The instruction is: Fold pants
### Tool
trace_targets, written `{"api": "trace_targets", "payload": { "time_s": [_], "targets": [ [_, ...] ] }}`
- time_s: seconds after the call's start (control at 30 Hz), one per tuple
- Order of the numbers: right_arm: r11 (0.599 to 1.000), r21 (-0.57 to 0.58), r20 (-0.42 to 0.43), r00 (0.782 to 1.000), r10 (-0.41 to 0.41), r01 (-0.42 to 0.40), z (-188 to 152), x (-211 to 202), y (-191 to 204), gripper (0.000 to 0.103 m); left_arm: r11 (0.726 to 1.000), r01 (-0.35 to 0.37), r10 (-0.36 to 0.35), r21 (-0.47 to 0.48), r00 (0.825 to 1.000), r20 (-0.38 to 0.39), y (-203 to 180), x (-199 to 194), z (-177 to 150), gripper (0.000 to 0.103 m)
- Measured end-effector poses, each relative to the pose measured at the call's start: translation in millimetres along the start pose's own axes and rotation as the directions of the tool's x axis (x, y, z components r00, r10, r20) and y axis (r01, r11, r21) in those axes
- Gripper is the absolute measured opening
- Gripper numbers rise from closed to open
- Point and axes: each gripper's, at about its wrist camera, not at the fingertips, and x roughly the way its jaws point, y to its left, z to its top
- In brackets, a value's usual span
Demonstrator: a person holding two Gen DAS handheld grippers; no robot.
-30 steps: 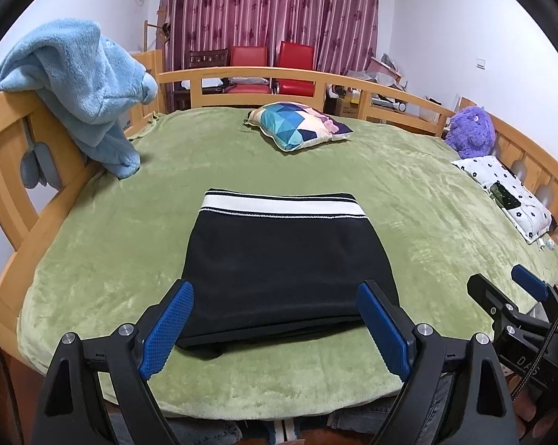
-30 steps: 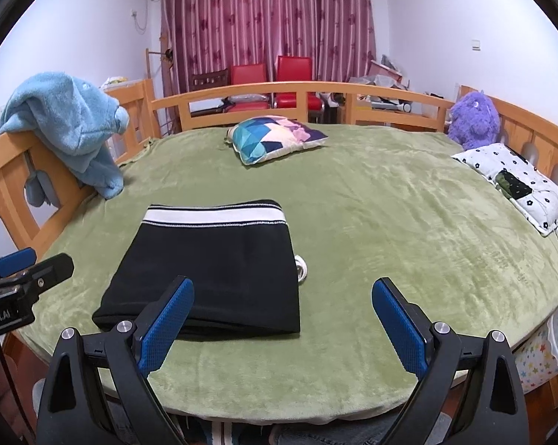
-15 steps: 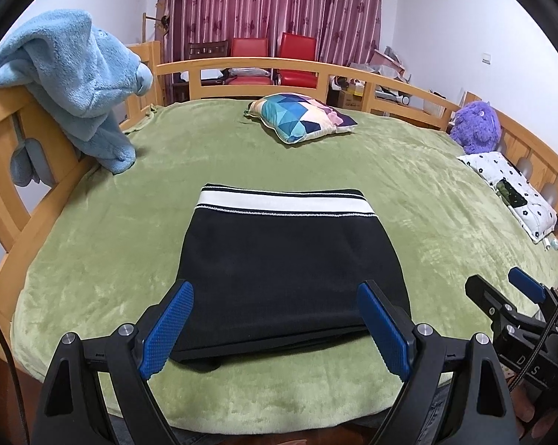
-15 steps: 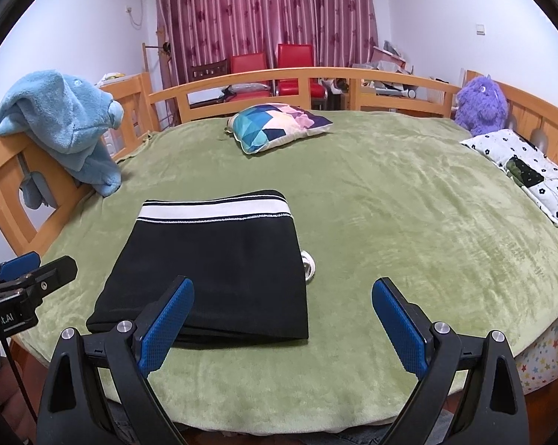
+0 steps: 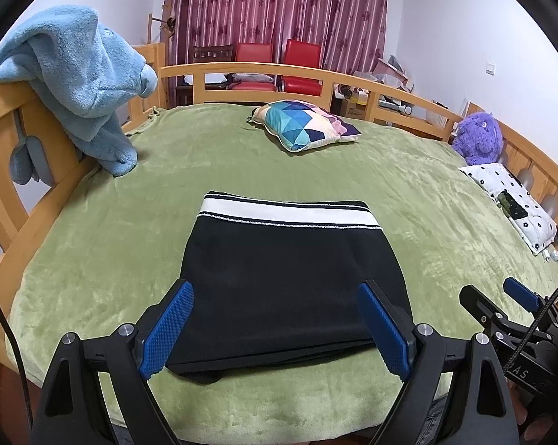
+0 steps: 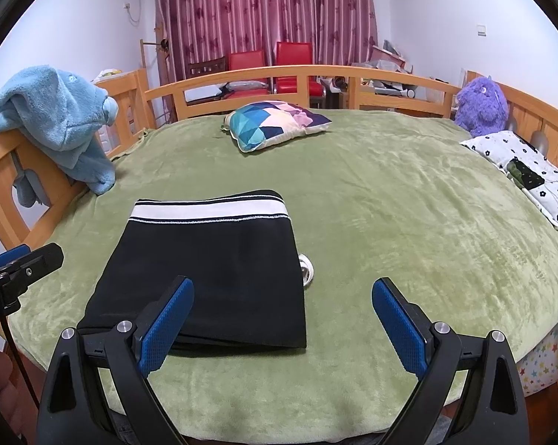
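Observation:
The black pants [image 5: 290, 278] lie folded into a flat rectangle on the green blanket [image 5: 408, 200], white-striped waistband at the far end. They also show in the right wrist view [image 6: 212, 263]. My left gripper [image 5: 275, 324] is open and empty, hovering over the near edge of the pants. My right gripper [image 6: 282, 320] is open and empty, above the pants' near right corner. A small white object [image 6: 306, 265] peeks out at the pants' right edge. Each gripper shows at the edge of the other's view.
A wooden rail [image 5: 264, 70] rings the bed. A blue plush blanket [image 5: 75, 81] hangs over the left rail. A patterned cushion [image 5: 304, 126] lies at the back, a purple plush toy [image 5: 477, 139] and a floral pillow [image 5: 512, 200] at the right.
Both grippers have moved forward and slightly up over the bed's near edge, so the pants sit closer under them. The pants have not moved. Both grippers stay open.

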Motion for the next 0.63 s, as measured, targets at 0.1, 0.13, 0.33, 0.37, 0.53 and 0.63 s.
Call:
{"api": "trace_targets", "payload": {
  "time_s": [0.1, 0.13, 0.33, 0.37, 0.53, 0.63],
  "targets": [
    [1.000, -0.015, 0.001, 1.000, -0.004, 0.004, 0.8, 2.7, 4.3, 0.096, 1.000, 0.000, 0.000, 0.000, 1.000, 0.005, 0.5, -1.3, 0.3, 0.090],
    [1.000, -0.019, 0.003, 1.000, -0.003, 0.003, 1.2, 3.2, 5.6, 0.096, 1.000, 0.000, 0.000, -0.002, 1.000, 0.009, 0.8, -2.1, 0.3, 0.090],
    [0.999, -0.034, 0.007, 1.000, -0.005, 0.005, 0.9, 2.7, 13.7, 0.096, 1.000, 0.009, -0.008, -0.013, 1.000, 0.017, 1.6, -6.5, 2.4, 0.090],
    [0.999, -0.037, 0.007, 1.000, -0.008, 0.008, 1.8, 2.5, 14.3, 0.096, 1.000, 0.009, -0.009, -0.012, 1.000, 0.016, 1.8, -6.5, 3.5, 0.090],
    [0.999, -0.037, 0.023, 1.000, -0.014, 0.015, 9.1, -2.8, 16.2, 0.096, 1.000, 0.010, -0.010, -0.019, 0.999, 0.034, 3.0, -10.5, 6.2, 0.091],
    [0.999, -0.041, 0.029, 0.999, -0.024, 0.025, 8.6, -4.1, 16.9, 0.096, 0.999, 0.012, -0.011, -0.030, 0.999, 0.042, 5.6, -9.2, 4.9, 0.093]
  ]
}}
